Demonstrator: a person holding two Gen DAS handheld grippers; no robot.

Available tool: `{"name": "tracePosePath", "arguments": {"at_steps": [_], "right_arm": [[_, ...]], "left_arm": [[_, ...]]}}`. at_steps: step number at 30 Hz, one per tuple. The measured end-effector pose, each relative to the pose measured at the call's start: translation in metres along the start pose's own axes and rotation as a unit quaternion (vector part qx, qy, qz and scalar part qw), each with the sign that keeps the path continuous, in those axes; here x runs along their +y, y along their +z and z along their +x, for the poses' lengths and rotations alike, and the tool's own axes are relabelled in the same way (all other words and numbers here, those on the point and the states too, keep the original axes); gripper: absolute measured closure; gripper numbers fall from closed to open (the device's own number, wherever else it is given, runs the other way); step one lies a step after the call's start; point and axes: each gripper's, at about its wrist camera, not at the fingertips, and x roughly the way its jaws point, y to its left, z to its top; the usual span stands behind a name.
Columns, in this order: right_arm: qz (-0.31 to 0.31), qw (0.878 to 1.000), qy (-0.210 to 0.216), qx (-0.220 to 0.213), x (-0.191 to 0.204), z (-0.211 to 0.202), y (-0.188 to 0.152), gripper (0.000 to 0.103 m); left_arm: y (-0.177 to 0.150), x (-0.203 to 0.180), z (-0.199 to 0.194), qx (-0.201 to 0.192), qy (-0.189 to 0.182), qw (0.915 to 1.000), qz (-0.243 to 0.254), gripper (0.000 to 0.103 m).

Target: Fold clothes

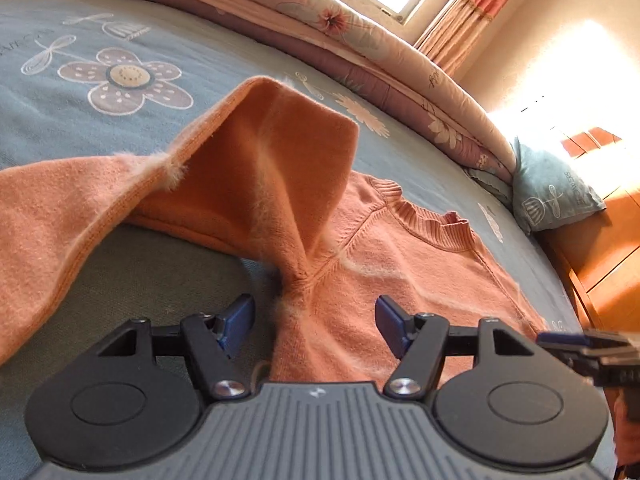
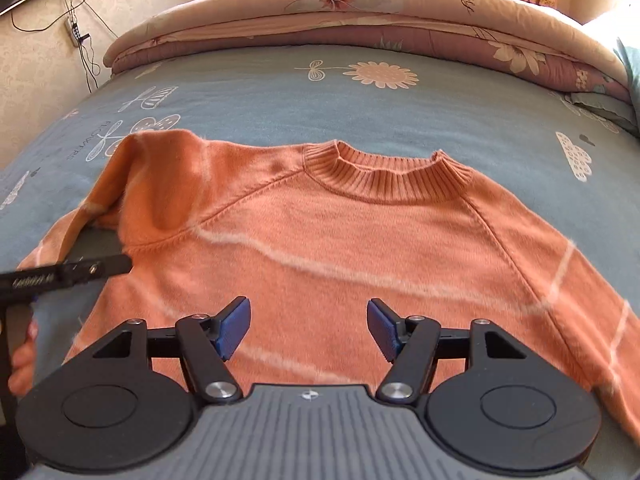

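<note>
Overall, an orange knit sweater [image 2: 360, 248] lies front-up on a blue-grey bedspread [image 2: 360, 100] printed with pale flowers and insects. The knit is fine and slightly fuzzy, crossed by thin, pale, hairy stripes; raglan seams run diagonally from the ribbed crew collar [image 2: 384, 176] toward the armpits. The body is spread fairly flat, collar toward the far side of the bed.

The sweater's sleeve [image 1: 280, 140] on the left-hand side is not flat: in the left wrist view it stands up in a soft peaked fold, its hem edge stitched and fringed with loose fibres, and drapes down to the left.

The left gripper [image 1: 316, 320] hangs just above the armpit area, jaws wide apart, the blue ribbed pads [image 1: 240, 320] holding nothing. The fabric bunches into a pinched crease just ahead of the pads.

The right gripper [image 2: 308, 324] hovers over the lower chest of the sweater, likewise spread wide and empty, its blue pads [image 2: 236, 328] clear of the cloth.

A folded quilt [image 2: 360, 12], peach and mauve with a floral print, lies rolled along the far edge of the bed. A teal pillow [image 1: 556, 188] sits at the corner beside wooden furniture [image 1: 600, 260].
</note>
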Motion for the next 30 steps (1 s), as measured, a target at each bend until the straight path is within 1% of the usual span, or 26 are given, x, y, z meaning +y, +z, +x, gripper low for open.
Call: {"name": "tracePosePath", "arguments": {"at_steps": [3,4,5,6,7,8,9,12,15,18,19,20,23,24,25,26,27,29,30], "right_arm": [[0.004,1.000,-0.004,-0.002,0.000,-0.012,-0.028,0.032],[0.008,1.000,-0.004,-0.001,0.000,-0.015,-0.036,0.032],[0.013,1.000,-0.001,-0.001,0.000,-0.017,-0.042,0.032],[0.015,1.000,0.002,-0.001,-0.001,-0.018,-0.046,0.032],[0.018,1.000,0.004,0.001,-0.001,-0.018,-0.049,0.032],[0.020,1.000,0.006,0.003,-0.001,-0.017,-0.051,0.032],[0.023,1.000,0.007,0.005,-0.001,-0.016,-0.053,0.032],[0.019,1.000,0.000,0.004,0.004,-0.013,-0.053,0.032],[0.011,1.000,-0.001,0.001,0.009,-0.009,-0.050,0.031],[0.003,1.000,-0.001,-0.002,0.014,-0.004,-0.047,0.031],[0.000,1.000,-0.001,-0.003,0.015,-0.003,-0.046,0.031],[-0.003,1.000,-0.001,-0.004,0.017,-0.001,-0.045,0.031],[-0.028,0.999,-0.005,-0.017,0.026,0.008,-0.035,0.031],[-0.035,0.999,-0.003,-0.024,0.029,0.012,-0.030,0.032],[-0.039,0.999,0.001,-0.031,0.032,0.017,-0.024,0.034],[-0.042,0.998,0.006,-0.036,0.035,0.023,-0.017,0.040],[-0.045,0.998,0.012,-0.038,0.039,0.030,-0.010,0.048],[-0.055,0.998,0.014,-0.038,0.048,0.047,0.000,0.054],[-0.060,0.997,0.015,-0.034,0.054,0.056,0.004,0.054]], "left_arm": [[0.002,0.010,0.013,0.004,-0.047,0.9984,-0.030,0.038],[0.000,0.010,0.016,0.010,-0.063,0.9974,-0.033,0.043],[-0.002,0.009,0.018,0.014,-0.068,0.9972,-0.029,0.053],[-0.003,0.007,0.019,0.012,-0.059,0.9980,-0.022,0.058],[-0.004,0.005,0.019,0.006,-0.045,0.9988,-0.017,0.070],[-0.004,0.003,0.018,0.000,-0.028,0.9995,-0.014,0.088],[-0.005,0.000,0.016,-0.007,-0.015,0.9998,-0.011,0.096],[-0.004,-0.007,0.007,-0.039,0.011,0.9991,0.008,0.097],[-0.006,-0.016,0.006,-0.049,0.053,0.9969,0.031,0.097],[-0.008,-0.017,0.013,-0.036,0.093,0.9939,0.046,0.094],[-0.009,-0.016,0.015,-0.030,0.094,0.9941,0.044,0.094],[-0.008,-0.015,0.015,-0.028,0.093,0.9943,0.043,0.090],[-0.003,-0.008,0.005,-0.026,0.078,0.9965,0.015,0.080],[0.000,-0.005,0.002,-0.023,0.075,0.9969,0.011,0.077],[0.002,-0.005,-0.002,-0.025,0.078,0.9966,0.010,0.071],[0.003,-0.006,-0.007,-0.030,0.083,0.9960,0.014,0.062],[0.005,-0.007,-0.012,-0.036,0.088,0.9953,0.020,0.057],[0.009,-0.011,-0.025,-0.051,0.094,0.9939,0.027,0.042],[0.011,-0.013,-0.032,-0.061,0.090,0.9937,0.028,0.039]]}}
